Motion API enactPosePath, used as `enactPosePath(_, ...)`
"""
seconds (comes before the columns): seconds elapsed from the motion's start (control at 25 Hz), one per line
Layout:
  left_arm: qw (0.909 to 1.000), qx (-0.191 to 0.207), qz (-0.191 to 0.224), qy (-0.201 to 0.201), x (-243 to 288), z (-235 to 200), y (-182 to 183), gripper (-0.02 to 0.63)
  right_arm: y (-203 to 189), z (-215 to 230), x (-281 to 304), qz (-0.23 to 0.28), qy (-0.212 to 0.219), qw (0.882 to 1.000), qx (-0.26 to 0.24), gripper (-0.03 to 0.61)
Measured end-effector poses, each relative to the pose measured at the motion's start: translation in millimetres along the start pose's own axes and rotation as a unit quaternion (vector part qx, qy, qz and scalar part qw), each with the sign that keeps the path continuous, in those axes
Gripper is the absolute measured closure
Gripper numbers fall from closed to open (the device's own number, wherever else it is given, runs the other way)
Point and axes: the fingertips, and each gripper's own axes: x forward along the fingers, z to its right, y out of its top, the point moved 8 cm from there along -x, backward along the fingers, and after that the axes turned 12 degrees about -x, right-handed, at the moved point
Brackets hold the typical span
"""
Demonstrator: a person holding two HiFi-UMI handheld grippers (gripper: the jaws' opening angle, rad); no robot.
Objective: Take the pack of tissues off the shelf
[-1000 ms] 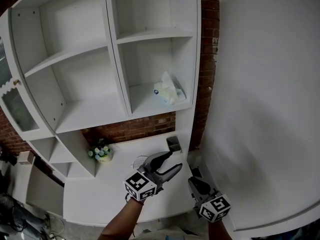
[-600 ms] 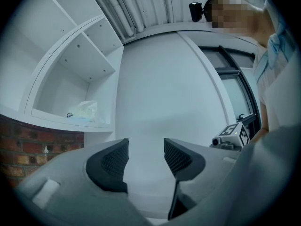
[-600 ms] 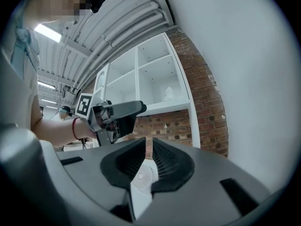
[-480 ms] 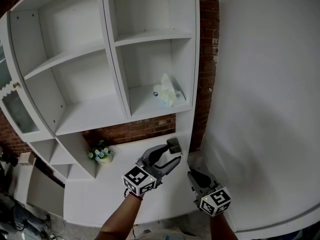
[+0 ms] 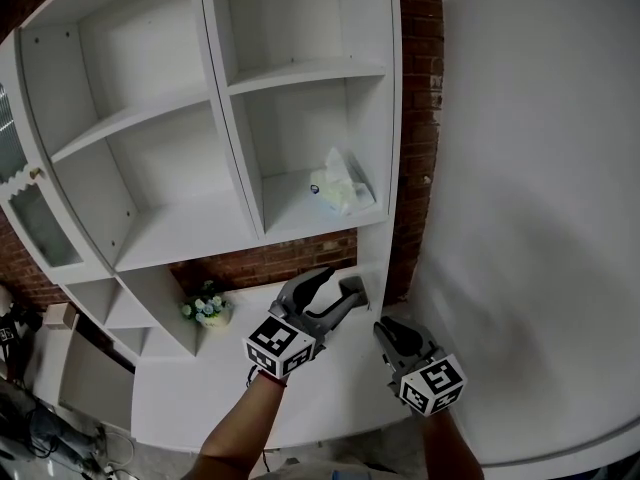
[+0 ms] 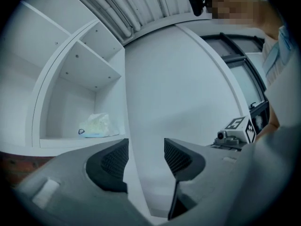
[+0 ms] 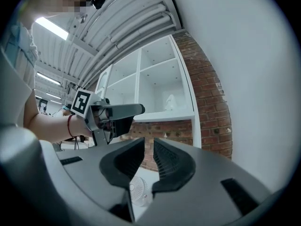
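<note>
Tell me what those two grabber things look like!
Both the left gripper and right gripper are grey plastic pincers with dark ribbed pads. Each carries a white cube printed with black square markers. A red band circles the left wrist.

Before me stood a white shelf unit [image 5: 230, 158] against a brick wall, split into two columns of open bays. The tissues [image 5: 340, 182] lay on the lowest board of the right column, near its right wall. Under the bays I had a white ledge [image 5: 190, 398]. Flowers [image 5: 205, 308] in a small pot sat at its back left, and a little white fan [image 7: 139, 190] sat on it too
</note>
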Motion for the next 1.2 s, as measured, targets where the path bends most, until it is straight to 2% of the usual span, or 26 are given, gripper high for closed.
enactPosePath(0.56, 0.9946, 0.037, -0.021, 0.095, 33, -24, 31, 0.380, 6, 23, 19, 0.000, 0.019, 1.000, -0.006, 0.511)
enactPosePath(1.2, 0.9825, 0.032, -0.039, 0.179, 83, -56, 49, 0.351, 10, 59, 26, -0.011, 0.037, 0.999, 0.005, 0.500)
